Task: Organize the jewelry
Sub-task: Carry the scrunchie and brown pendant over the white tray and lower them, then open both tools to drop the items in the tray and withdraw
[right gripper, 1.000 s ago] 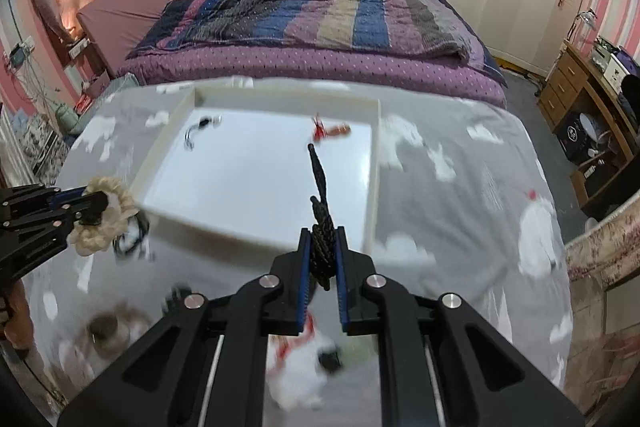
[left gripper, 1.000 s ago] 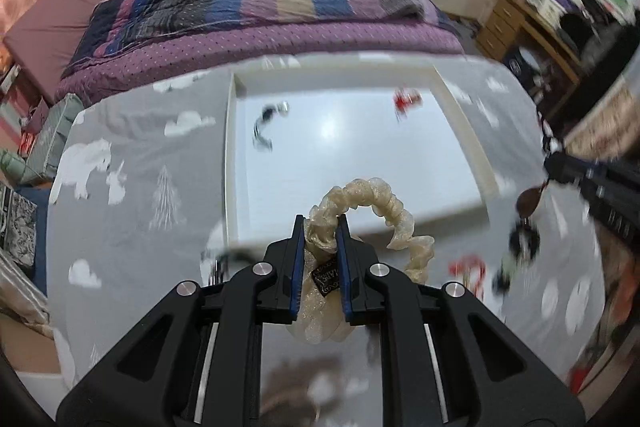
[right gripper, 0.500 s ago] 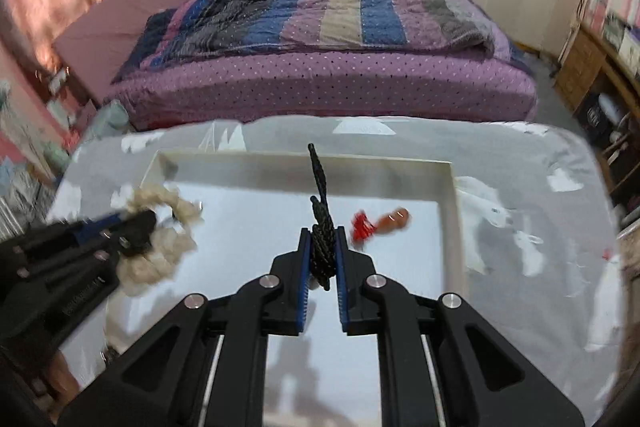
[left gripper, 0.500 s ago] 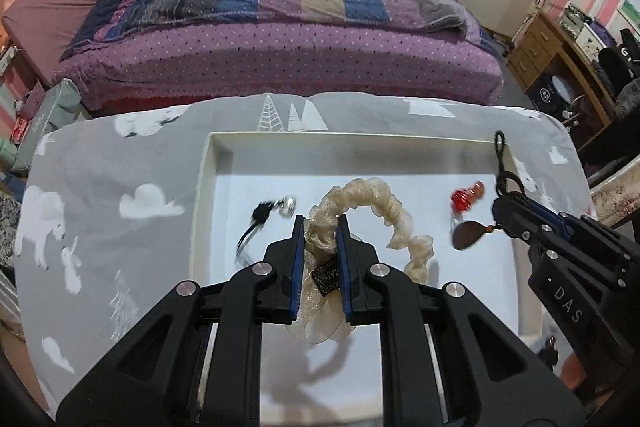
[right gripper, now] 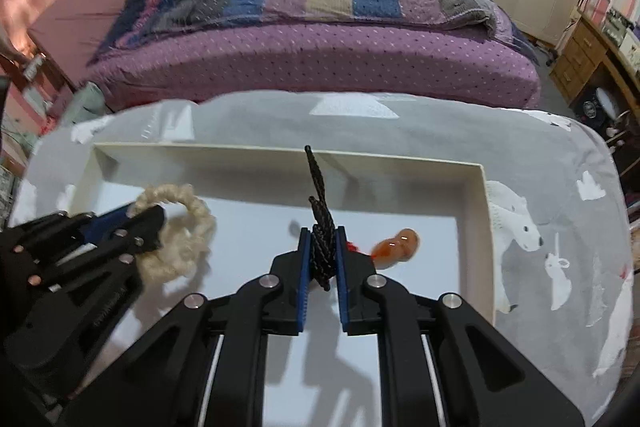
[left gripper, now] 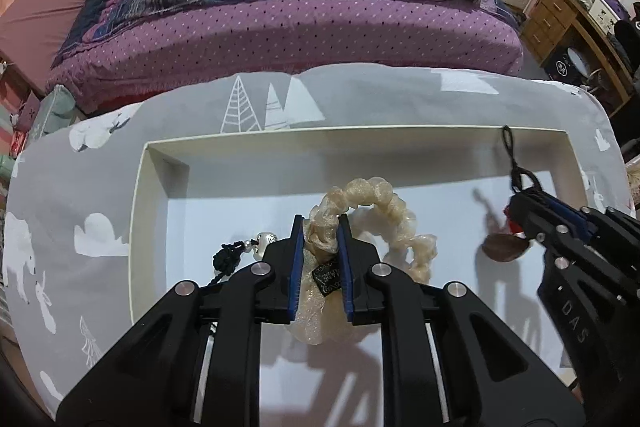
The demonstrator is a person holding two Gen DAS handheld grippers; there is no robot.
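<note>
My left gripper [left gripper: 320, 227] is shut on a cream scrunchie [left gripper: 384, 203] and holds it over the white tray [left gripper: 138, 211]. A black corded charm with a silver bead [left gripper: 240, 251] lies in the tray just left of it. My right gripper [right gripper: 322, 239] is shut on a black cord [right gripper: 318, 187] with a brown pendant [left gripper: 502, 247] hanging below it, over the tray's right half. An orange gourd-shaped charm with red cord [right gripper: 396, 247] lies in the tray just right of the right gripper. The left gripper with the scrunchie [right gripper: 176, 227] also shows in the right wrist view.
The tray sits on a grey tablecloth [left gripper: 80, 195] printed with white animals and trees. A bed with a purple cover and striped quilt [left gripper: 280, 7] stands beyond the table. A wooden desk [left gripper: 560, 19] is at far right.
Both grippers have moved from the table beside the tray forward over it, each still holding its item. They have also come closer together.
</note>
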